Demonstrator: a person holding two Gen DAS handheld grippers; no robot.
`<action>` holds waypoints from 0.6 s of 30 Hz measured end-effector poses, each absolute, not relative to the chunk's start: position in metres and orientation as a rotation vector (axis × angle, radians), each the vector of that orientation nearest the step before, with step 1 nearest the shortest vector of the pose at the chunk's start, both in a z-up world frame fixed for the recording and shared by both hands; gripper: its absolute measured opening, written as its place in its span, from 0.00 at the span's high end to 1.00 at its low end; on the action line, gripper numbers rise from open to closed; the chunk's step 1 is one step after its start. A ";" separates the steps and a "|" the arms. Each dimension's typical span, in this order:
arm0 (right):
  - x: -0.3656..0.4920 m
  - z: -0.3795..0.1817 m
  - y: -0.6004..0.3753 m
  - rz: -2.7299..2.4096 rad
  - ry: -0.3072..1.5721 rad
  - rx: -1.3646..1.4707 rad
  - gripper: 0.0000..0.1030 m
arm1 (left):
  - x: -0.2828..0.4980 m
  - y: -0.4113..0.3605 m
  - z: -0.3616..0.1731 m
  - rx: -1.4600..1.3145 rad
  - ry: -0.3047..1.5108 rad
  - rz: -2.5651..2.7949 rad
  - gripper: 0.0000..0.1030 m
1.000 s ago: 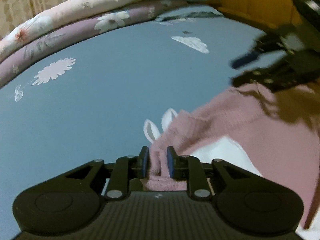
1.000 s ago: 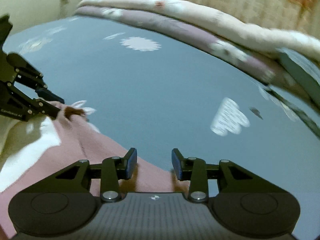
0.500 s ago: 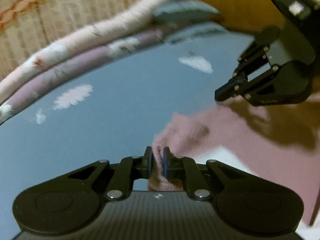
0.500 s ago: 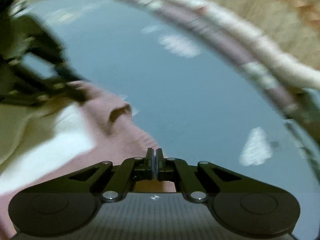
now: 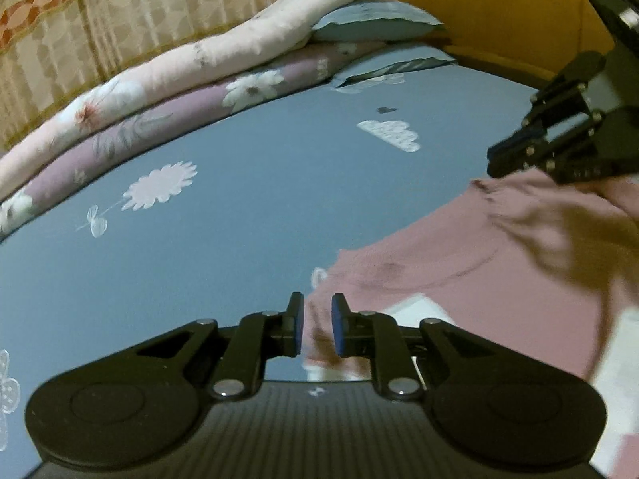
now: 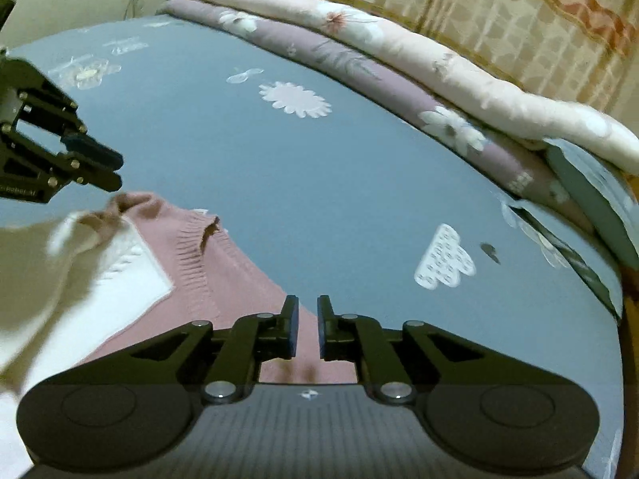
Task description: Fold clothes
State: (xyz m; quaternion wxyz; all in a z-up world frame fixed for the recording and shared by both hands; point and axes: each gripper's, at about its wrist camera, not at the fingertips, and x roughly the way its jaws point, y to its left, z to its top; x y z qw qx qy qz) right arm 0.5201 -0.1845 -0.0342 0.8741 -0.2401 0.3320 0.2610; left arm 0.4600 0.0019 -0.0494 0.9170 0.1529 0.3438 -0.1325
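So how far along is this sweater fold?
Done: part of the pink-and-white sweater appears turned over onto itself on the blue bedsheet. In hand: nothing; the left claw and right claw both sit open over its edge. Left: the remaining folds and flattening.

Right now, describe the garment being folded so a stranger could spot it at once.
Start at the blue flower-printed bedsheet. The sweater lies on its near edge, below the rolled quilts. It is the only knit piece: dusty pink with a ribbed collar and a white panel.
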 end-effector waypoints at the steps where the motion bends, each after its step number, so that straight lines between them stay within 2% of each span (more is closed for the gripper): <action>1: 0.512 -0.027 -0.189 0.537 0.699 -0.492 0.90 | 0.452 -0.002 -0.043 0.328 0.704 -0.283 0.84; 5: 0.471 0.003 -0.205 0.503 0.718 -0.460 0.89 | 0.414 -0.021 -0.019 0.360 0.700 -0.321 0.84; 9: 0.425 0.029 -0.219 0.482 0.738 -0.384 0.81 | 0.373 -0.036 0.002 0.376 0.701 -0.366 0.84; 12: 0.386 0.042 -0.226 0.460 0.753 -0.362 0.80 | 0.341 -0.046 0.014 0.359 0.708 -0.388 0.83; 18: 0.308 0.046 -0.235 0.428 0.777 -0.290 0.69 | 0.289 -0.058 0.025 0.270 0.716 -0.421 0.76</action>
